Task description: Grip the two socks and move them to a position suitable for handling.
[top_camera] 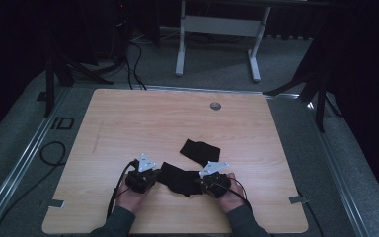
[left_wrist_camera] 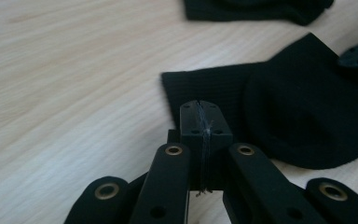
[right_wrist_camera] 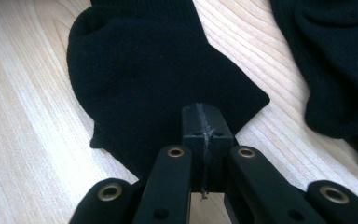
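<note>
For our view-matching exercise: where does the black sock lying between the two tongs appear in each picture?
High view: the near sock lies low centre.
Left gripper view: the near sock is right of centre.
Right gripper view: the near sock is upper centre.
Shared landmark: the second sock.

Overhead view; two close sock views
</note>
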{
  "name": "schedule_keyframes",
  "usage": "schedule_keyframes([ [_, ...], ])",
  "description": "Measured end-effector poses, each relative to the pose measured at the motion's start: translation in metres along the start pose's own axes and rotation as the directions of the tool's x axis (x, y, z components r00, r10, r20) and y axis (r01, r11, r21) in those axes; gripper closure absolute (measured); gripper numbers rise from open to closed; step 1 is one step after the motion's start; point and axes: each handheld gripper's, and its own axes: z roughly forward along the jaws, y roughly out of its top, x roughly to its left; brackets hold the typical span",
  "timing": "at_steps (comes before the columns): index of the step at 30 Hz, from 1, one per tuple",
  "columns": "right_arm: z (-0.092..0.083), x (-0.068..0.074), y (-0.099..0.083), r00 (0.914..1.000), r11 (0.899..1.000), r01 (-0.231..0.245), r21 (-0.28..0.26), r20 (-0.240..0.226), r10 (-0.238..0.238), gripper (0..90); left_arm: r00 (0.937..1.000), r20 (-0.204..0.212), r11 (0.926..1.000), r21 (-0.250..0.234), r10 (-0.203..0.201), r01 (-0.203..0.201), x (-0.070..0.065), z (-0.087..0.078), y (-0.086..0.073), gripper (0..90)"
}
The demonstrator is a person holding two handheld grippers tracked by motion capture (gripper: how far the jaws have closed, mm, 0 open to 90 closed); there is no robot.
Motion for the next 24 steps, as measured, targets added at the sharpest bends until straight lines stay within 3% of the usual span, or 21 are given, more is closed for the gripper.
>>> schedule_keyframes([
  [3, 0.000, -0.001, 0.000, 1.0000, 1.000, -0.006, 0.001, -0.004, 0.006, 89.9, 0.9999, 0.009, 0.9999, 0.004, 0.014, -0.014, -0.003, 0.003, 0.000, 89.9],
  [6, 0.000, 0.000, 0.001, 1.0000, 1.000, -0.002, 0.005, -0.003, 0.002, 89.9, 0.9995, -0.006, 0.9989, 0.034, 0.032, -0.032, -0.008, 0.010, -0.002, 90.0],
  [16, -0.003, -0.005, 0.000, 0.9998, 1.000, -0.018, 0.023, 0.012, 0.018, 89.8, 0.9999, 0.003, 0.9992, 0.038, 0.010, -0.010, -0.007, 0.010, -0.003, 90.0],
  [20, -0.003, 0.002, 0.005, 0.9994, 1.000, -0.004, 0.028, 0.034, 0.003, 87.1, 1.0000, 0.005, 0.9993, 0.037, 0.001, -0.001, -0.007, 0.010, -0.003, 90.0],
  [24, -0.006, 0.016, 0.013, 0.9995, 1.000, 0.029, -0.006, 0.015, -0.029, 85.7, 1.0000, 0.006, 0.9993, 0.037, -0.002, 0.001, -0.006, 0.010, -0.003, 90.0],
])
